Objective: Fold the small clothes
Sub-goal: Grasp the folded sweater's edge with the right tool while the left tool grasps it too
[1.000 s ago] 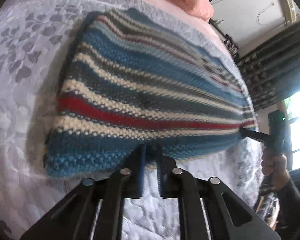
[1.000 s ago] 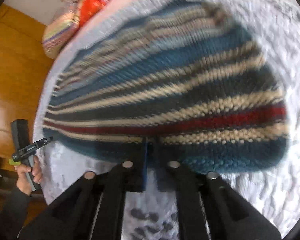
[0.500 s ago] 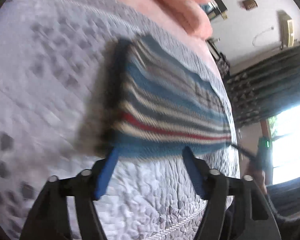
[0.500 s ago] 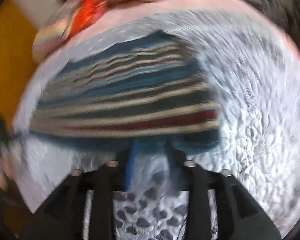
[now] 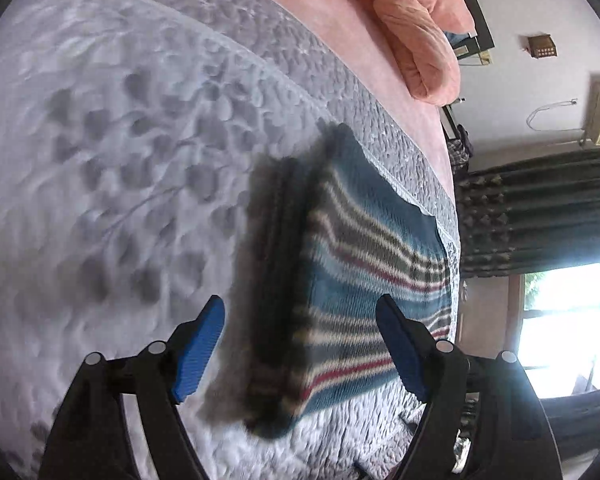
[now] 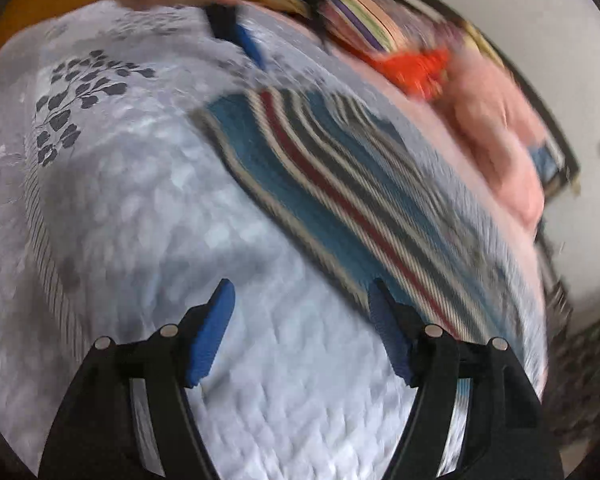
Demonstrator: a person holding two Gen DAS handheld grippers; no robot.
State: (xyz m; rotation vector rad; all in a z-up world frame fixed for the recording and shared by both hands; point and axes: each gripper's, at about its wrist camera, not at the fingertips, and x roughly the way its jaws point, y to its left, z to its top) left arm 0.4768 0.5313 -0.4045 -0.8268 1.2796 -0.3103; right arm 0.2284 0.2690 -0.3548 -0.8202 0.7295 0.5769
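Grey quilted bedding [image 5: 120, 160] with a dark leaf print covers the bed, and a pink pillow [image 5: 420, 52] sits toward the far edge.

From the left gripper [image 5: 300, 344], blue pads spread wide and holding nothing, the striped knitted sweater [image 5: 372, 280] lies just ahead at twelve to one o'clock. Its dark folded edge falls between the two pads in the picture, though I cannot tell whether anything touches it; the view is smeared with motion.

The right gripper [image 6: 300, 328] is just as wide apart and just as empty. Bare quilt lies between its pads, while the striped knitted sweater [image 6: 340, 184] stretches from about eleven o'clock down to two o'clock, its near hem passing close by the right-hand pad. At twelve o'clock in that view, far off, a blurred blue pad of the left gripper [image 6: 248, 44] shows over the bedding.

The garment looks like a flat, compact rectangle, so a fold seems to be laid down and both tongs are let go of it. Next, I'd judge, comes choosing fresh corners or an end edge, closing on them, and carrying them across for another fold, keeping both sides level so the layers do not slide.
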